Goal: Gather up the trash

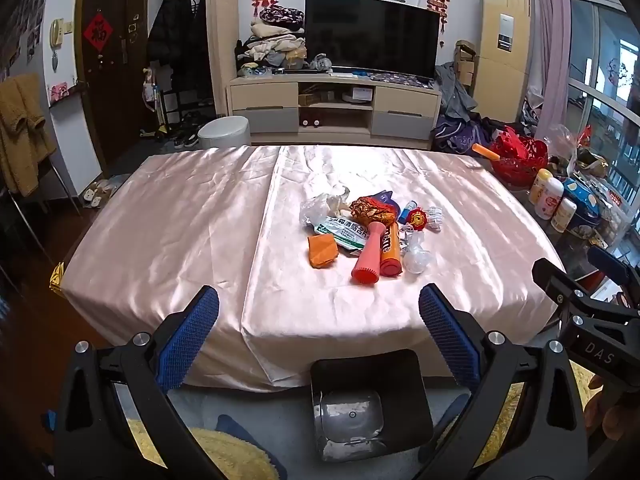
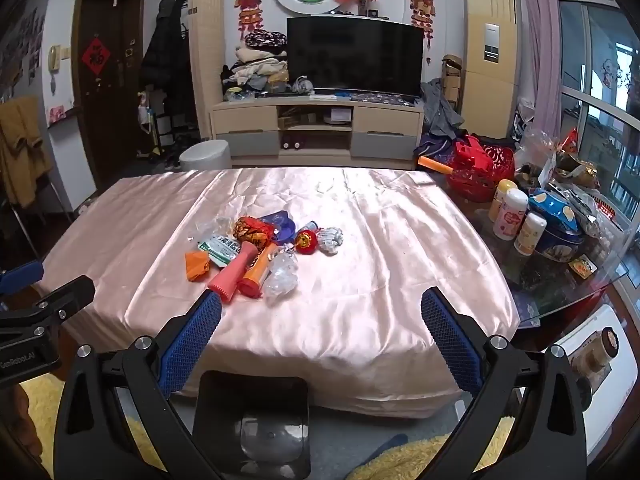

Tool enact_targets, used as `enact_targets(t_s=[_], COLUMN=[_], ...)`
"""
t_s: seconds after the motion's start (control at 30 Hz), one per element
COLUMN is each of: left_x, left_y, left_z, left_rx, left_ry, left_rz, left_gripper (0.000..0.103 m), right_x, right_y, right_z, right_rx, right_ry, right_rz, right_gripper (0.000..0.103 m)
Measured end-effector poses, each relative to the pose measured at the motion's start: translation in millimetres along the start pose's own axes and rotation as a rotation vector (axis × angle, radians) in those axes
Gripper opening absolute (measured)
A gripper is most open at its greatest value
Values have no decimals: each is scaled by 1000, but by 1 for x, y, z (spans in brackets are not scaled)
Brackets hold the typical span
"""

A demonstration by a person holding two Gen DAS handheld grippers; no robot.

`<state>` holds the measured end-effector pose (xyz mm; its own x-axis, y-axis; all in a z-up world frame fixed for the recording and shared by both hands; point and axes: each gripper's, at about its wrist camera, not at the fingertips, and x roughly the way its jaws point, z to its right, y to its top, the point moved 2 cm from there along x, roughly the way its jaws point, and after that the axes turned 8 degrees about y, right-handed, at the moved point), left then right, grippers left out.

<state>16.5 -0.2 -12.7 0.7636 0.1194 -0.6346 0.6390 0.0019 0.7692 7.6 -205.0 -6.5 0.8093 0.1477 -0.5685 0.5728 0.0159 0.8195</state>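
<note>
Left gripper (image 1: 319, 306) & right gripper (image 2: 321, 308) both wide open, holding nothing (hovering short of trash pile (image 1: 360, 232)). Pink satin tablecloth (image 1: 180, 220); black bin (image 1: 370, 404) below; TV (image 1: 370, 36) opposite.

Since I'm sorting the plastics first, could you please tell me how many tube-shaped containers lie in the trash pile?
2: a pink tube at the pile's near edge and an orange tube touching its right side. Wrappers may hide others.
</note>
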Motion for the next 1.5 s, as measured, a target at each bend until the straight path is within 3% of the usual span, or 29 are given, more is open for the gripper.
enact_targets(t_s=[1.5], left_x=[-11], left_y=[1], left_z=[0], left_rx=[-12], left_ry=[-4], left_rz=[12], left_gripper=[95], right_x=[-4], right_y=[-1], right_z=[-6], right_rx=[-2], right_ry=[5], right_rz=[6], right_gripper=[100])
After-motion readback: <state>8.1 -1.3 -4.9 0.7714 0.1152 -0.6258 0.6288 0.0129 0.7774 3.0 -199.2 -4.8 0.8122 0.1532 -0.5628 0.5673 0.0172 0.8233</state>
